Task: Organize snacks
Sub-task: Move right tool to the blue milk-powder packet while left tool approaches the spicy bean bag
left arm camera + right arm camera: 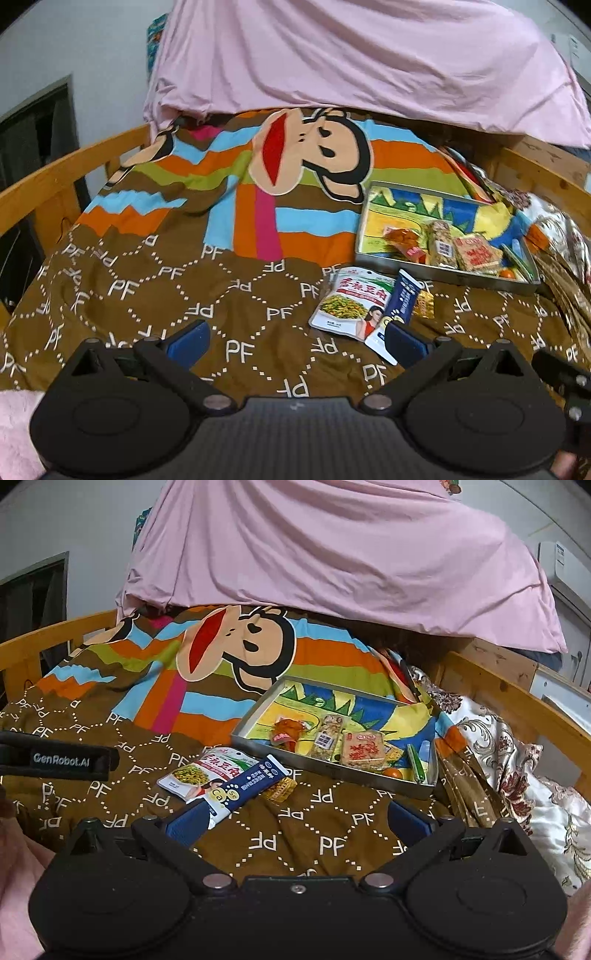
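Note:
A metal tray (447, 275) (332, 771) with a colourful bottom rests on the bedspread and holds several snack packets, among them a red-and-tan one (476, 253) (364, 753). In front of it lie a white pouch of green beans (347, 302) (207, 771), a dark blue stick pack (400, 301) (245, 788) across it, and a small gold packet (424, 304) (282, 788). My left gripper (295, 338) is open over the brown cloth, left of the pouch. My right gripper (295, 819) is open, its left finger (184, 821) just in front of the blue pack.
A wooden bed rail (55, 184) (517, 698) runs along both sides. Pink fabric (351, 55) (332, 546) hangs over the far end. A shiny floral cloth (517, 753) is bunched right of the tray. The left gripper's body (59, 760) shows at the right wrist view's left edge.

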Demonstrator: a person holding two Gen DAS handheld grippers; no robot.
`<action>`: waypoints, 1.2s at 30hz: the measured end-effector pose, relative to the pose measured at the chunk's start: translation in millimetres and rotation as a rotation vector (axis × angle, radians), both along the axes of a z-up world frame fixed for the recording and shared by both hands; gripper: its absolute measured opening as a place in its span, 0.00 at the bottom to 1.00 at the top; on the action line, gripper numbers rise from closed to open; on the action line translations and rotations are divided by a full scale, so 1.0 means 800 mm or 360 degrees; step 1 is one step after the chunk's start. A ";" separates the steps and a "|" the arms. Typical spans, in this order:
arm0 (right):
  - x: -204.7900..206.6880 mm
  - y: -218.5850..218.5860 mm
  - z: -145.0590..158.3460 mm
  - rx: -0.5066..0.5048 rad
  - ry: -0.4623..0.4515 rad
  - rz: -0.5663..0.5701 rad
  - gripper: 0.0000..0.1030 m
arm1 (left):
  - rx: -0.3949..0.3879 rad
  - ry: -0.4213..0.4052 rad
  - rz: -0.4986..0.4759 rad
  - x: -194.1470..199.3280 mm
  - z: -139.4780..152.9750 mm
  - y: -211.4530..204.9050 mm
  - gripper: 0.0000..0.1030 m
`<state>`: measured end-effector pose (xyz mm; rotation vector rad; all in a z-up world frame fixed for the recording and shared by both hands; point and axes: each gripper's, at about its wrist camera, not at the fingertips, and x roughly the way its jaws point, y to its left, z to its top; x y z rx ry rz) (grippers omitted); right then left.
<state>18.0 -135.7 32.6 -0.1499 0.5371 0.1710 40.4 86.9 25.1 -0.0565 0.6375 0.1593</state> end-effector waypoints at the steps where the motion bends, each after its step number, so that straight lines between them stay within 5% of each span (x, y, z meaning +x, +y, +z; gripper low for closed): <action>1: 0.001 0.002 0.001 -0.0010 0.0002 0.0006 0.99 | -0.0011 0.0002 0.0019 0.001 0.001 0.003 0.99; 10: 0.040 0.022 0.021 -0.0047 0.0084 0.0082 0.99 | -0.0169 0.0154 0.0004 0.037 0.008 0.022 0.99; 23: 0.157 0.052 0.027 -0.0137 0.0258 0.0241 0.99 | 0.0178 0.0192 -0.0123 0.143 0.025 0.023 0.99; 36: 0.242 0.074 -0.048 0.0045 0.0391 0.0160 0.99 | 0.0229 0.0419 -0.0011 0.235 -0.036 0.052 0.99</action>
